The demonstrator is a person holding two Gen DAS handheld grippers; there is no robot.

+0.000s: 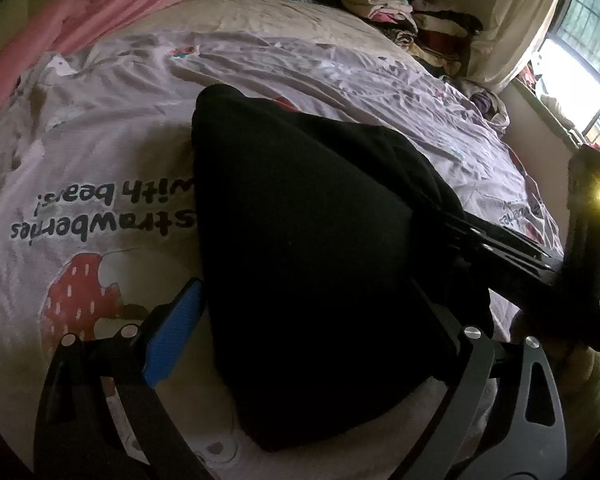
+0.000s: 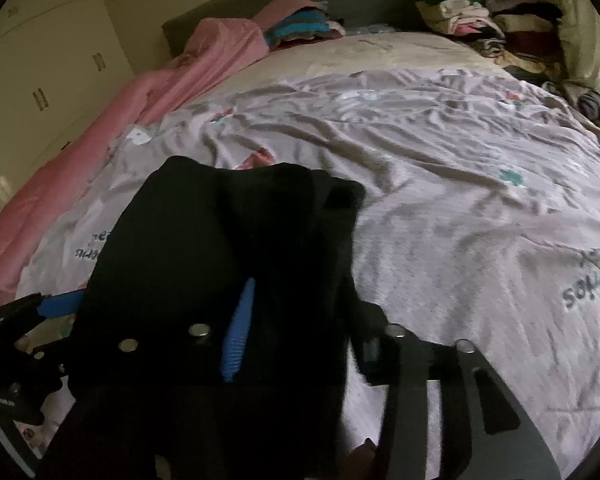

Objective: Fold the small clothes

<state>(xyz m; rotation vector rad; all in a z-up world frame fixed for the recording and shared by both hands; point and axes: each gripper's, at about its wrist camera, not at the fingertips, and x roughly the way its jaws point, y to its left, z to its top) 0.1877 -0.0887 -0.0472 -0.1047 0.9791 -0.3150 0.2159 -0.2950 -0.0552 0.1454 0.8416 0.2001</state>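
Black garment [image 1: 300, 248] bunched on the printed bedsheet [image 1: 100, 128], left tool [image 1: 300, 328] spread wide around its near end, pads not pressing, right tool [image 2: 296, 328] partly open, garment draped over its blue finger [image 2: 236, 332], grip unclear, pink blanket [image 2: 112, 108] beyond the garment

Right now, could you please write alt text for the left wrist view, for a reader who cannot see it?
A dark black cloth garment lies on a pale lilac printed bedsheet, between the left gripper's blue-padded fingers. The right gripper reaches into the garment's right edge. Folded clothes are stacked at the far right corner of the bed.
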